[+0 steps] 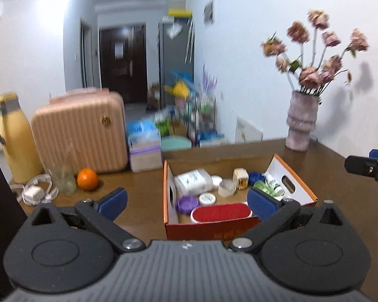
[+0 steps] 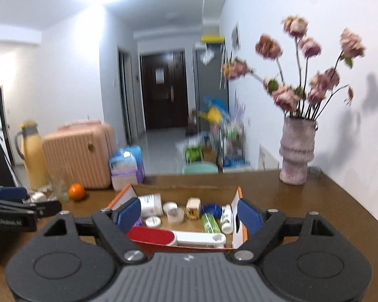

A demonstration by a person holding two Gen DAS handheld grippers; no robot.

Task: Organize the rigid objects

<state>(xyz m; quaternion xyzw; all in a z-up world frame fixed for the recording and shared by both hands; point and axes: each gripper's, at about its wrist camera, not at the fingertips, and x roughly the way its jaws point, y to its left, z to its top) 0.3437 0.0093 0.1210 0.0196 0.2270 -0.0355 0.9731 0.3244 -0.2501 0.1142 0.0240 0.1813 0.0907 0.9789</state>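
Two hand-held grippers, one box, one orange

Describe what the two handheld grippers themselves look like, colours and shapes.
Both the left gripper and right gripper look alike: ribbed grey body, black linkage arms with silver pivot screws, round black side discs, blue finger pads. White lettering, too blurred to read, marks the left one's side.

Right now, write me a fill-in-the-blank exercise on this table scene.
1. The red brush lies inside the cardboard ____.
2. The orange sits on the table in front of the pink ____.
3. The vase holds dried ____.
4. The left gripper has its jaws ____, holding nothing.

Missing words: box; suitcase; flowers; open
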